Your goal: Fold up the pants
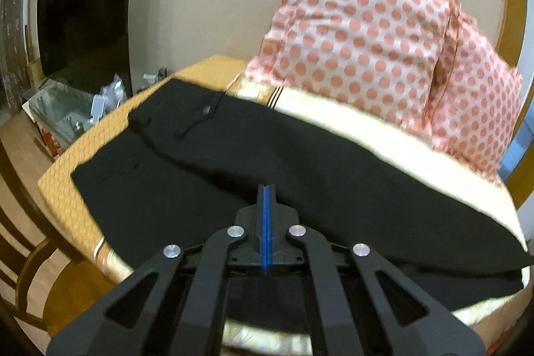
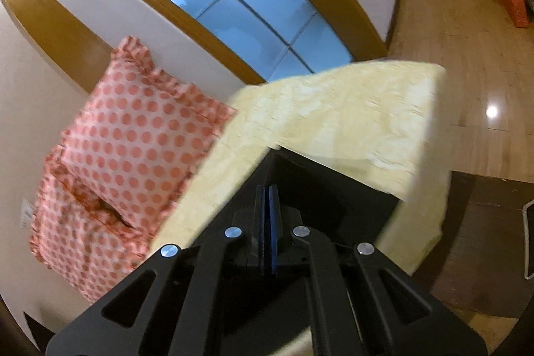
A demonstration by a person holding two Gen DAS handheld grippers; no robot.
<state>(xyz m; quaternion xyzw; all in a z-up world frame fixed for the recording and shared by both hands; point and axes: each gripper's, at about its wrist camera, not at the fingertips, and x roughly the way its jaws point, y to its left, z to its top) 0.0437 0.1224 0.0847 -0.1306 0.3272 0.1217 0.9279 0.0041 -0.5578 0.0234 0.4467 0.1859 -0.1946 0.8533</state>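
Black pants (image 1: pixel 233 152) lie spread across a bed with a yellow cover (image 1: pixel 60 189), waistband toward the far left. My left gripper (image 1: pixel 266 189) is shut, its blue pads pressed together over the near edge of the pants; a fold of fabric drapes under it. In the right wrist view, my right gripper (image 2: pixel 267 189) is shut on the leg end of the pants (image 2: pixel 333 189), which it holds lifted above the pale yellow cover (image 2: pixel 333 109).
Two pink polka-dot pillows (image 1: pixel 367 39) lean against the wall at the bed's back; they also show in the right wrist view (image 2: pixel 133 135). A dark TV (image 1: pixel 83 22) and a glass table with clutter (image 1: pixel 66 109) stand left. Wooden floor (image 2: pixel 450 39) lies beyond the bed.
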